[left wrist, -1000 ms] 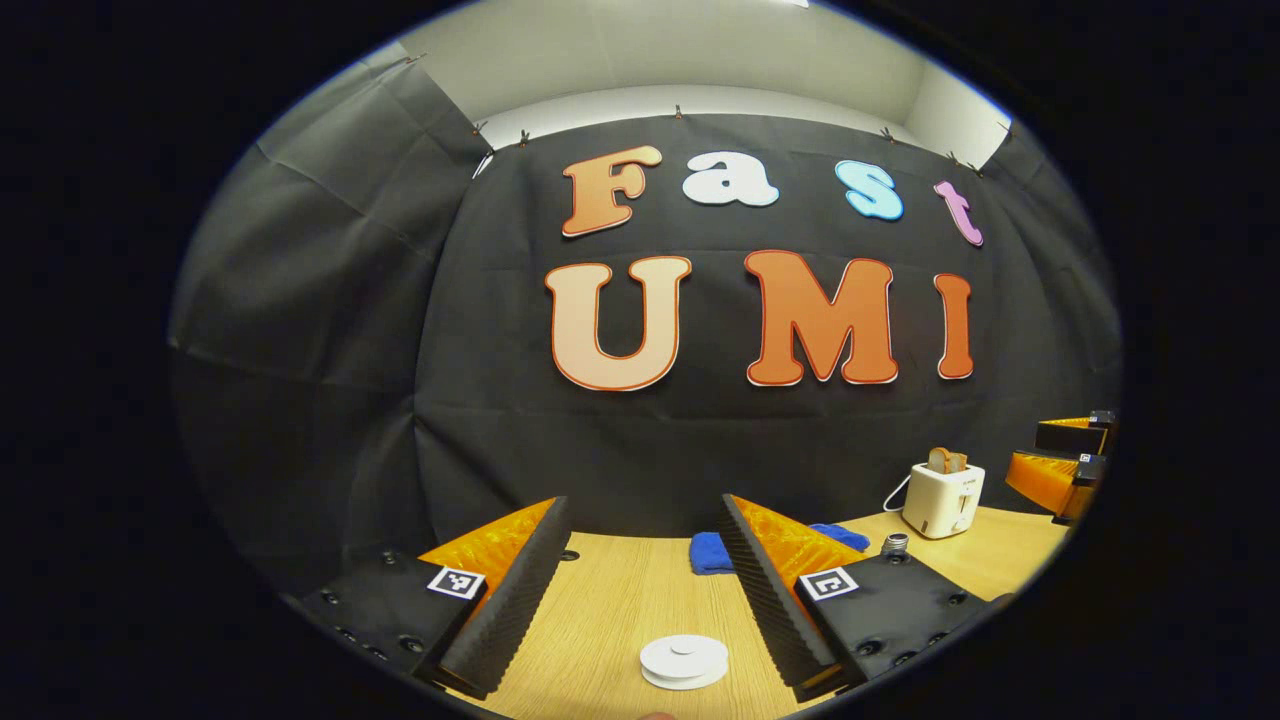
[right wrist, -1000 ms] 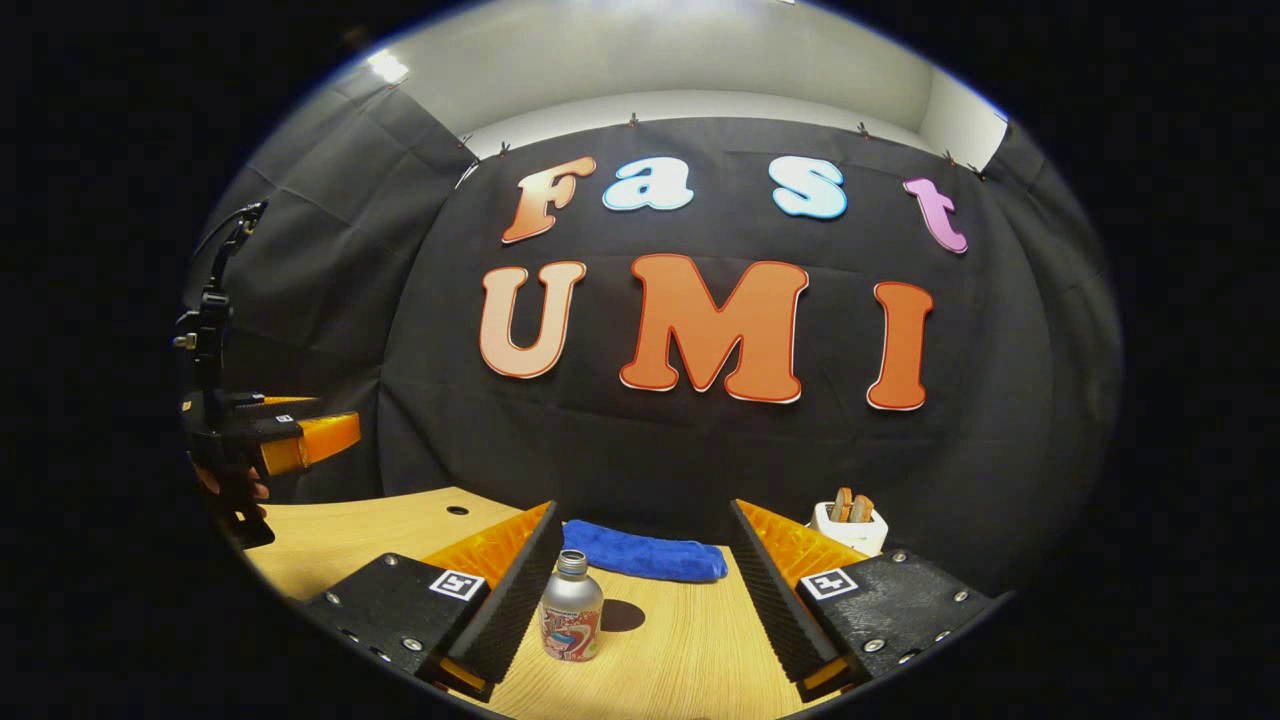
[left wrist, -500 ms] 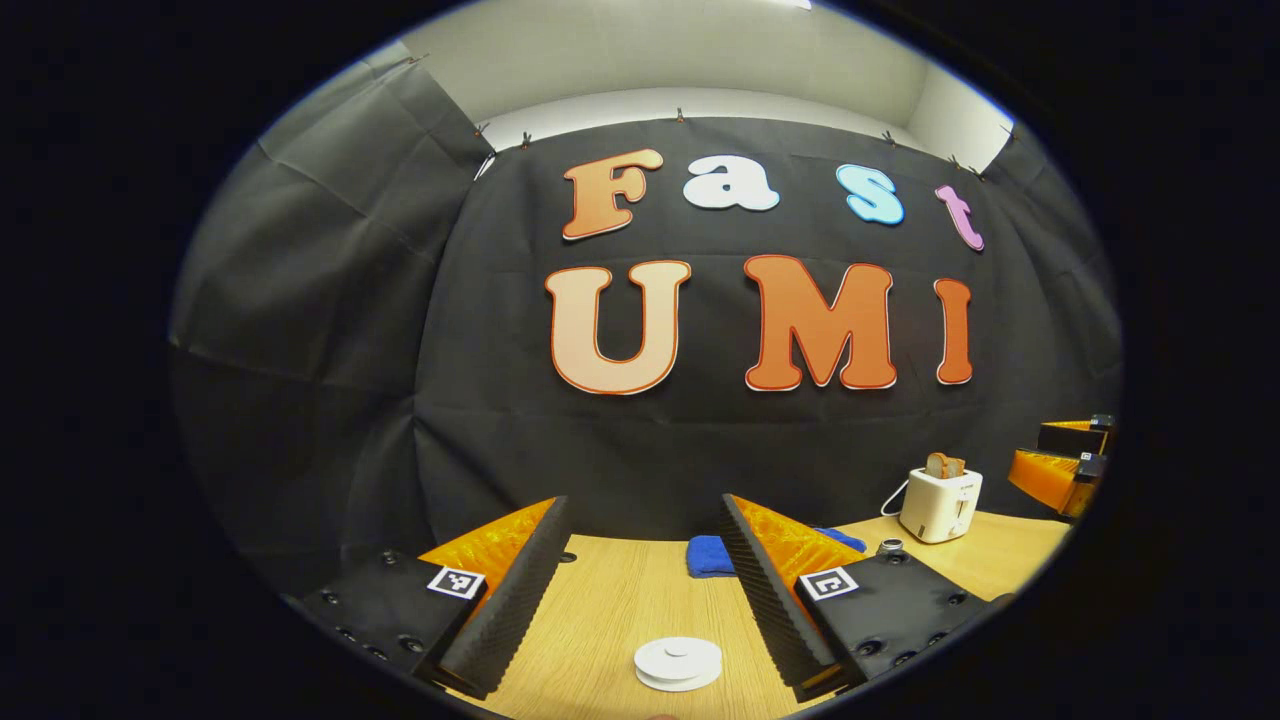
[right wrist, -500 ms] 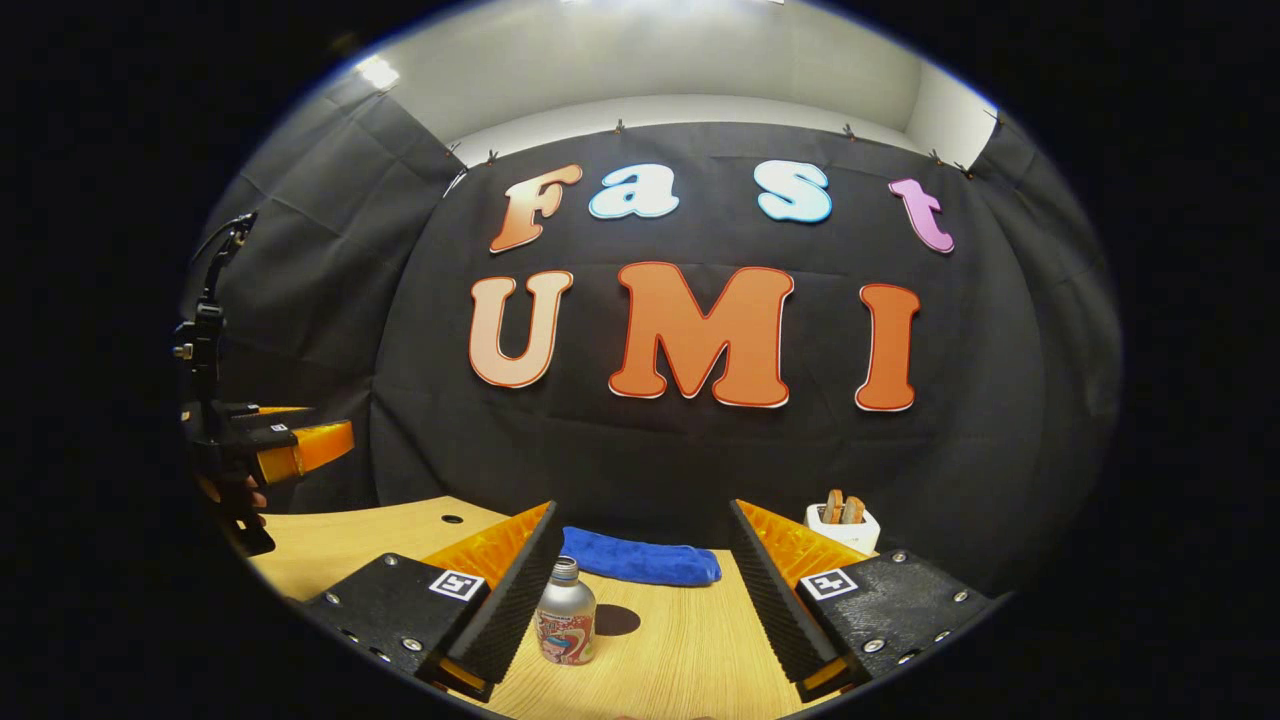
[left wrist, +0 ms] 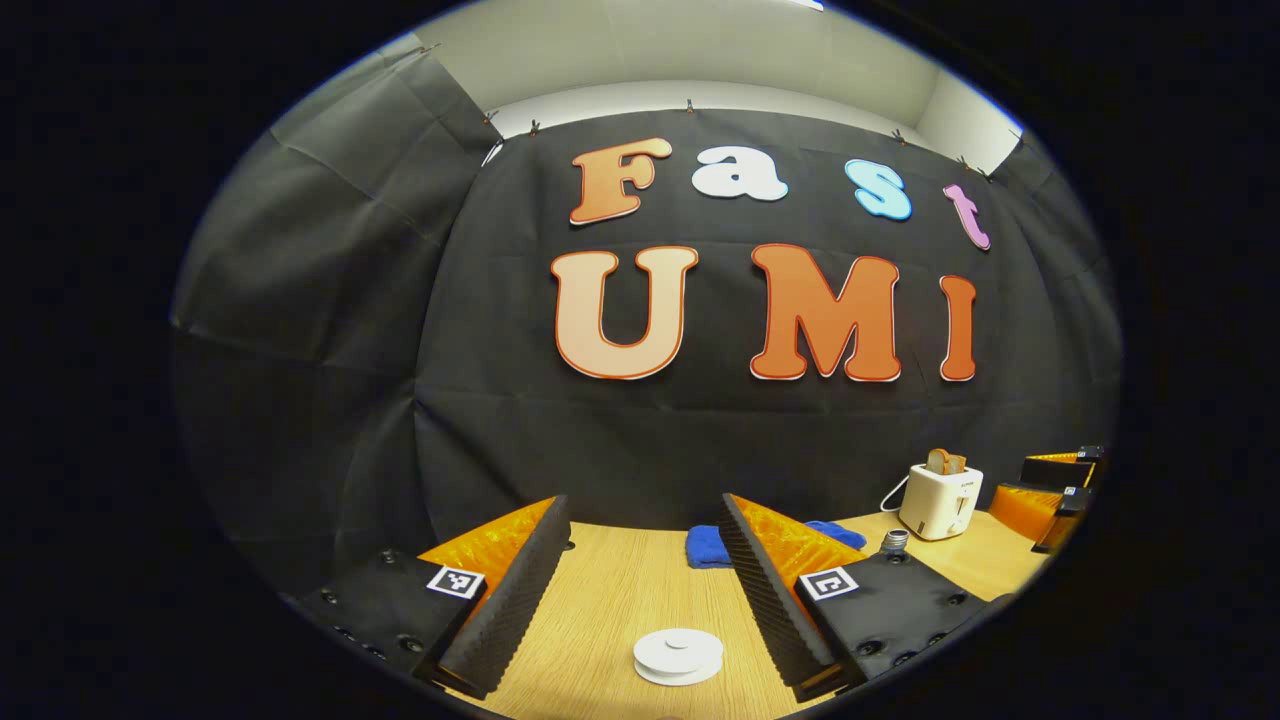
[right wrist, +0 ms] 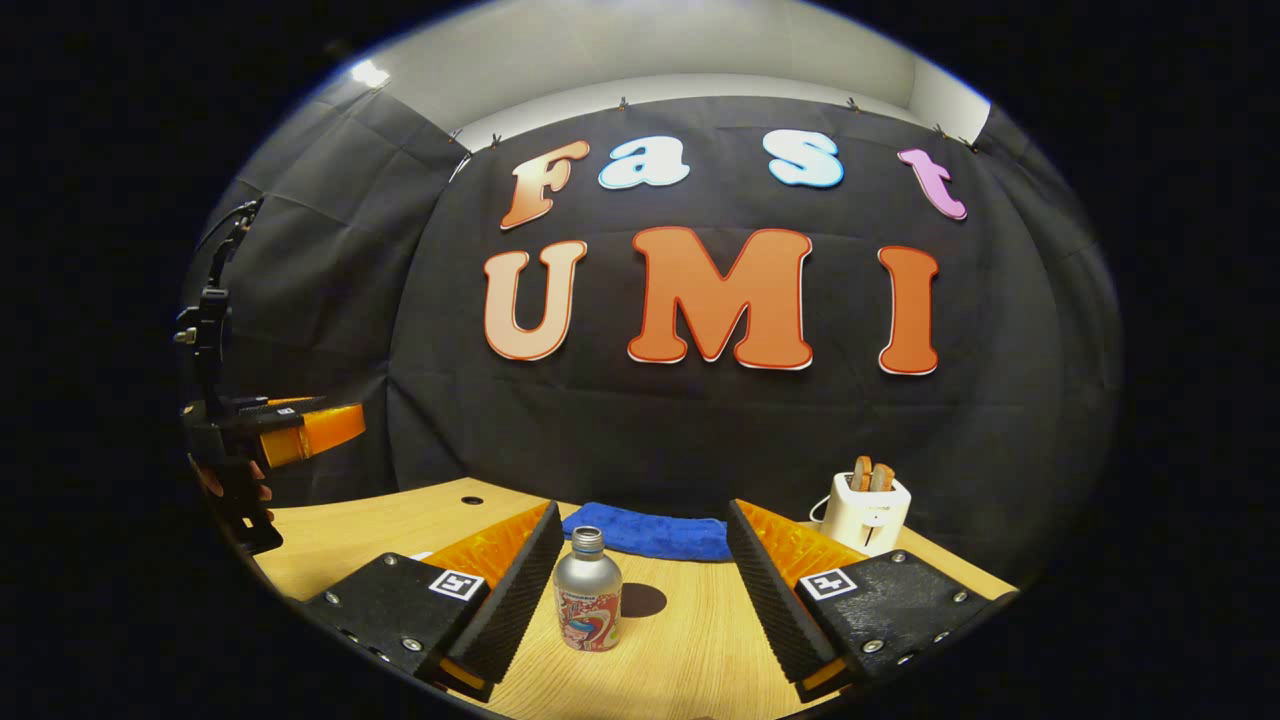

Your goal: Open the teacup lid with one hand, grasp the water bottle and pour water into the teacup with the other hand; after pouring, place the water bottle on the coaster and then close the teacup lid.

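Teacup lid (left wrist: 678, 652), a flat white disc with a small knob, sits low between the spread fingers of the left hand-held gripper (left wrist: 640, 590), which is released and touches nothing; the cup beneath it cannot be made out, since the lid lies near the bottom edge of the left gripper view. Farther right on the table (left wrist: 620, 600), the water bottle (right wrist: 588, 592), a small silver one with a printed label and its cap on, stands upright just beside the left finger of the right hand-held gripper (right wrist: 640, 590), whose fingers are likewise spread wide and grasp nothing. By my reading, the task is at its very start: both approaches are under way and no lid has been lifted. Next, the left hand-held gripper would need to drop over the knob and clench on it, while the right one centres itself around the bottle's body. Beyond lie a blue cloth (right wrist: 648, 535) and a white toaster (right wrist: 868, 513) holding bread. I cannot pick out the coaster anywhere.
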The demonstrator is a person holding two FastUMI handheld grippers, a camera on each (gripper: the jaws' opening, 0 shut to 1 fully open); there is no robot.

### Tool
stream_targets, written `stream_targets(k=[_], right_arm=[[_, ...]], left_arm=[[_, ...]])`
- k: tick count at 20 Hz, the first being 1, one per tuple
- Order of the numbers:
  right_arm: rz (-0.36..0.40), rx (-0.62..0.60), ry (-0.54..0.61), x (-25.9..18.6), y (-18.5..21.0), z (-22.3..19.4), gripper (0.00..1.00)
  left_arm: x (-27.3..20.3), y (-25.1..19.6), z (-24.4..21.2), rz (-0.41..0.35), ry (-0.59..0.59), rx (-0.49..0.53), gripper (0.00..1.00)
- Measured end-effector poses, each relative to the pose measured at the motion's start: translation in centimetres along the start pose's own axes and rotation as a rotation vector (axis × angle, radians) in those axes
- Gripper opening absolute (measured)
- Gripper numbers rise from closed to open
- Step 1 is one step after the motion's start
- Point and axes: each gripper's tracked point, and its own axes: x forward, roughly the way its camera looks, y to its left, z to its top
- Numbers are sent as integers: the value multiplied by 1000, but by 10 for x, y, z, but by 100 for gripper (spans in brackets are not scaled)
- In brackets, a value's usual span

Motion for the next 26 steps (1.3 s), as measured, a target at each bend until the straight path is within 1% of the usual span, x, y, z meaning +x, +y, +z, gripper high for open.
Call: stream_targets(k=[7,10,12,14,17,20,23,26], right_arm=[[60,1,121,22,26,-56,99],[77,-5,182,33,33,-82,99],[91,-12,218,40,39,-98,99],[103,-23,247,47,45,-112,99],[122,-22,288,55,52,-129,99],[141,-16,326,64,58,-143,99],[144,-12,349,71,59,-151,97],[146,-10,371,74,57,-160,97]], left_arm=[[5,1,-36,-22,80,20,100],[8,0,-58,-37,125,28,100],[11,-1,-75,-48,165,32,98],[14,-3,-92,-60,205,32,99],[21,-8,-116,-85,255,32,99],[25,-11,-138,-103,306,67,99],[30,-18,-157,-123,353,78,99],[37,-20,-176,-130,402,93,99]])
